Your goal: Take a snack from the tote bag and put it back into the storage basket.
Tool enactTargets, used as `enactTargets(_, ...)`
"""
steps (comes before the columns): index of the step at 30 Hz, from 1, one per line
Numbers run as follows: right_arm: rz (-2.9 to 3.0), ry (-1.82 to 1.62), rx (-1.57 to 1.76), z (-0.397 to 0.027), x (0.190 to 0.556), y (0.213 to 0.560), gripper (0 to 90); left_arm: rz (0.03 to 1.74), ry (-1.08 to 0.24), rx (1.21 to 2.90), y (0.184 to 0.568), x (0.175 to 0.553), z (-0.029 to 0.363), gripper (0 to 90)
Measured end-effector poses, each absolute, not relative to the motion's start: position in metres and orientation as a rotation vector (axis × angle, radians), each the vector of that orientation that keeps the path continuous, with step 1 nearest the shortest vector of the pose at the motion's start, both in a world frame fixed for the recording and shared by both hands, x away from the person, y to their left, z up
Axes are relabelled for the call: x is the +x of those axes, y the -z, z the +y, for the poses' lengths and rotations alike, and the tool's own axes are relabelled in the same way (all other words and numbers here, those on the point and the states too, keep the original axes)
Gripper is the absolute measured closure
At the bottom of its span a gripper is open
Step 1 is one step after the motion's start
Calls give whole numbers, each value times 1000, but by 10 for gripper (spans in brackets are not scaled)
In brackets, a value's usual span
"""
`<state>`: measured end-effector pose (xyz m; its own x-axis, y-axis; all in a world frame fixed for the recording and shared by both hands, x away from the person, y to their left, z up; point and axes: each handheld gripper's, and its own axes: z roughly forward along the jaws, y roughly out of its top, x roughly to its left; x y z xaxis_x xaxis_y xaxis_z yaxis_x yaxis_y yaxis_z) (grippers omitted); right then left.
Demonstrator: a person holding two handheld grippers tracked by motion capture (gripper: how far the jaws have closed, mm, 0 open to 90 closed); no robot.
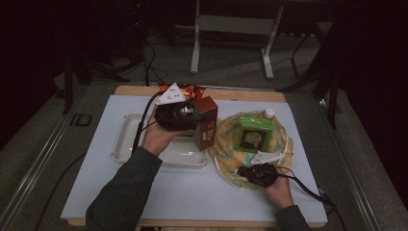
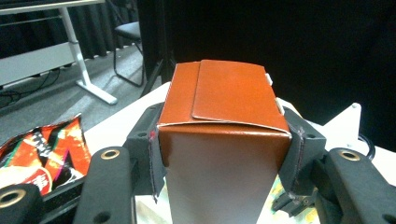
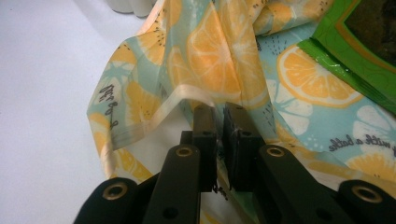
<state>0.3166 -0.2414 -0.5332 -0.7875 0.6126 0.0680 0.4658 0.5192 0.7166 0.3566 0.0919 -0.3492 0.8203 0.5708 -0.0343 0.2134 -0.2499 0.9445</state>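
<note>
My left gripper (image 1: 188,114) is shut on a brown carton (image 1: 205,123) and holds it upright in the air between the white tray (image 1: 124,140) and the fruit-print bag (image 1: 226,142). In the left gripper view the carton (image 2: 224,140) sits between both pads (image 2: 156,158), which press on its sides. My right gripper (image 1: 258,173) rests at the bag's near edge. In the right gripper view its jaws stand almost together, pinching the bag's rim (image 3: 205,100). A green packet (image 1: 254,134) lies inside the bag (image 3: 210,51).
A red chip bag (image 1: 186,89) lies at the table's far edge behind the left gripper, and shows again as a chip bag (image 2: 44,149) in the left gripper view. A white-capped bottle (image 1: 270,113) stands behind the green packet (image 3: 359,56). A white sheet (image 1: 96,173) covers the table.
</note>
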Motion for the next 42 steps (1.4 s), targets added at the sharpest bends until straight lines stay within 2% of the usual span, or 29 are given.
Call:
enactTargets(13, 2565, -1124, 921, -242, 317, 533, 837, 615, -426, 1858, 353, 356, 110, 424)
enactTargets(42, 2562, -1124, 921, -242, 316, 533, 837, 698, -433, 1881, 383, 356, 167, 425)
